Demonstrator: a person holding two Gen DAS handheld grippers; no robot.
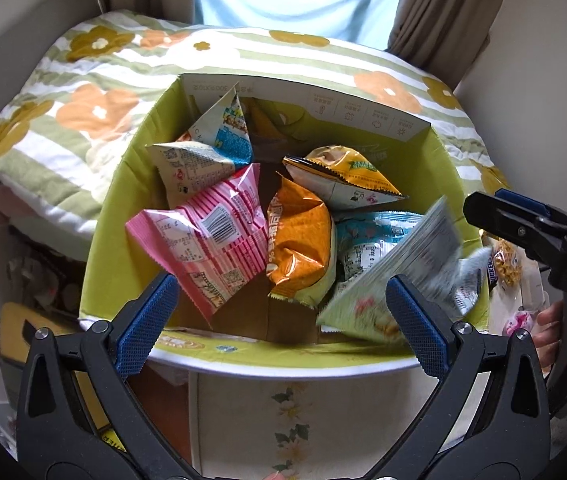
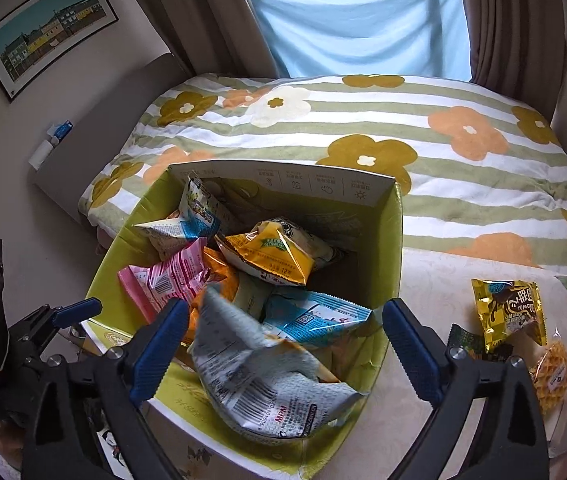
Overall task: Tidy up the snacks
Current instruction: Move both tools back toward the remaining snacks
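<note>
An open green cardboard box [image 1: 111, 216] [image 2: 393, 248] holds several snack packets: pink [image 1: 211, 240], orange [image 1: 303, 236], yellow [image 1: 347, 176], blue-white [image 1: 211, 148]. A pale grey-blue packet [image 2: 267, 380] is blurred, lying over the box's near rim between my right fingers, loose; it also shows in the left wrist view [image 1: 415, 264]. My right gripper [image 2: 283, 348] is open just above it. My left gripper [image 1: 281, 328] is open and empty above the box's near edge.
On the floral table [image 2: 443, 292] right of the box lie a gold packet [image 2: 511, 308], a dark green packet [image 2: 463, 342] and a wrapped waffle [image 2: 555, 372]. A bed with a flowered striped quilt [image 2: 363, 128] lies behind the box. Curtains and a window are at the back.
</note>
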